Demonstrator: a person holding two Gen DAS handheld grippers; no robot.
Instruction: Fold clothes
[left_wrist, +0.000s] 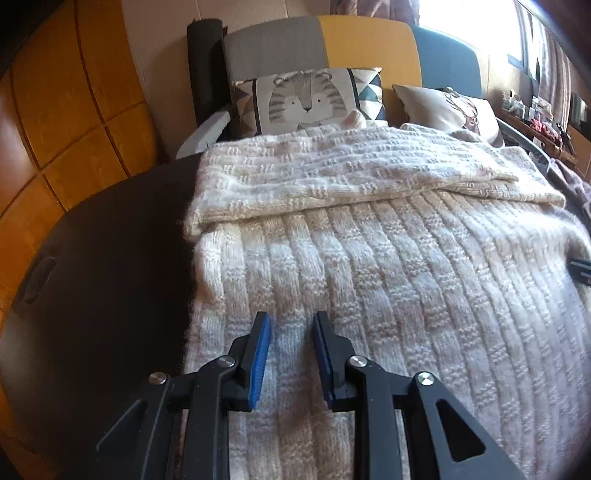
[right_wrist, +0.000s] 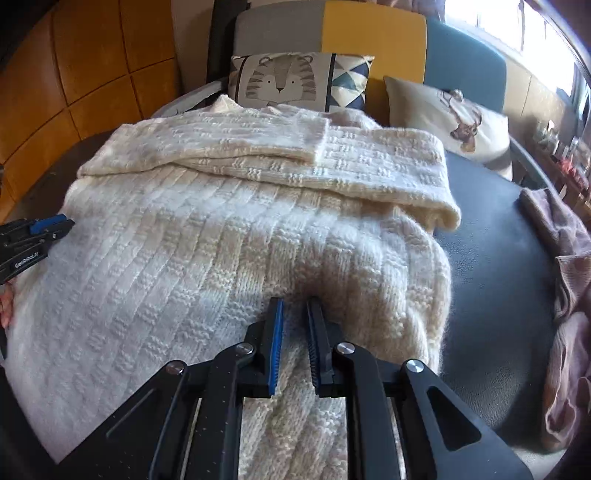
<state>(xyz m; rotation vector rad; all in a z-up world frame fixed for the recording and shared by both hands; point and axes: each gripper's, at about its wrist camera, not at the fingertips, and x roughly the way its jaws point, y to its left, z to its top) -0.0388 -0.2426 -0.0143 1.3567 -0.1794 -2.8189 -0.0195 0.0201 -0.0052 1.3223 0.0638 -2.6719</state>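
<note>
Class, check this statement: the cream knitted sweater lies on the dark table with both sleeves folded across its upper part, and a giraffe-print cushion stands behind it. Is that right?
One detail is wrong. The cushion behind the cream knitted sweater shows a tiger, not a giraffe, as the right wrist view shows. The sleeves folded across and the dark table are as stated.

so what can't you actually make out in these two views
- Near hem of the sweater: cut off by the bottom edge and hidden behind the left claw in its wrist view.
- Right claw: right wrist view, unclear whether it pinches knit.
- Windowsill clutter: too small, washed out by glare.
- Mauve cloth: cut off at the right edge.
</note>
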